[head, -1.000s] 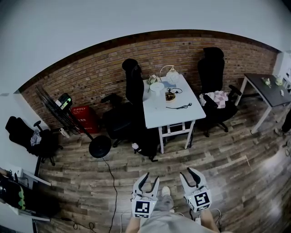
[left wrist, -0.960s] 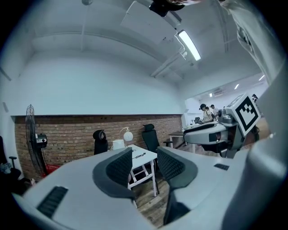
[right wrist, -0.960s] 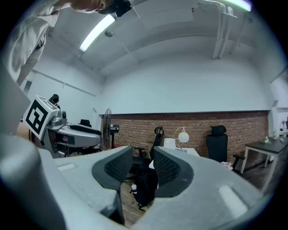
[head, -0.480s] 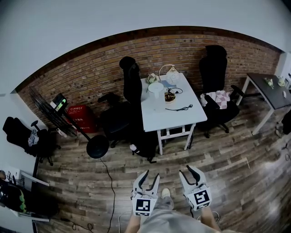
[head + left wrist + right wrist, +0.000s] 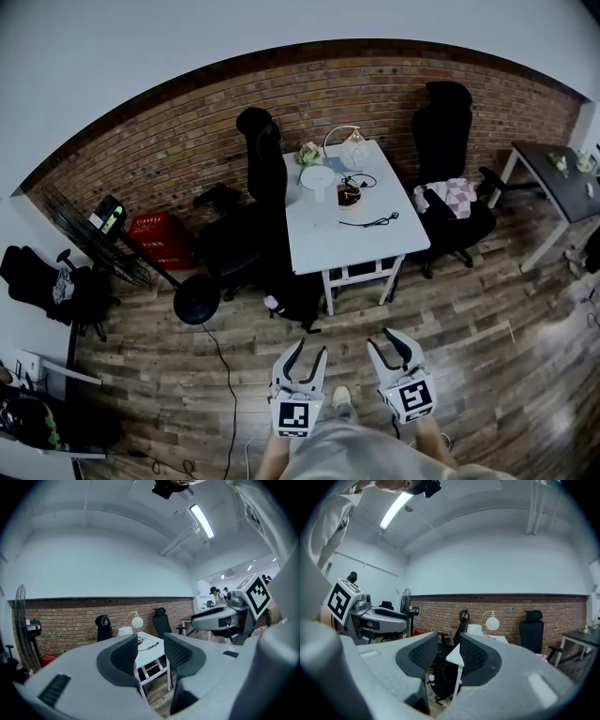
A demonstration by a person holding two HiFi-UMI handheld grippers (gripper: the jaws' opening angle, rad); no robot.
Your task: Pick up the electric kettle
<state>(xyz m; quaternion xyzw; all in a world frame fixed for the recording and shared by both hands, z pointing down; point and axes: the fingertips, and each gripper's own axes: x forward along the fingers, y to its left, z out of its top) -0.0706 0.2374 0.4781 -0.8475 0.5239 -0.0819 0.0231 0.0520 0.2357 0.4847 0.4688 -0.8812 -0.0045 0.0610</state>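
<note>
The white electric kettle (image 5: 319, 178) stands on the far half of a white table (image 5: 361, 239) by the brick wall. It shows small in the left gripper view (image 5: 125, 631) and the right gripper view (image 5: 475, 629). Both grippers hover low over the wooden floor, well short of the table and pointing toward it. My left gripper (image 5: 310, 347) (image 5: 151, 641) has its jaws drawn together with nothing between them. My right gripper (image 5: 382, 337) (image 5: 448, 641) is shut and empty too.
A globe desk lamp (image 5: 353, 146), a dark round item (image 5: 350, 195) and a black cable (image 5: 370, 221) share the table. Black office chairs (image 5: 258, 169) (image 5: 448, 141) flank it. A standing fan (image 5: 192, 300) and a red crate (image 5: 152, 239) stand left, a dark table (image 5: 553, 178) right.
The view has advanced toward the white table, which sits a little nearer and lower in the head view. Both grippers travelled along with it, jaws unchanged.
</note>
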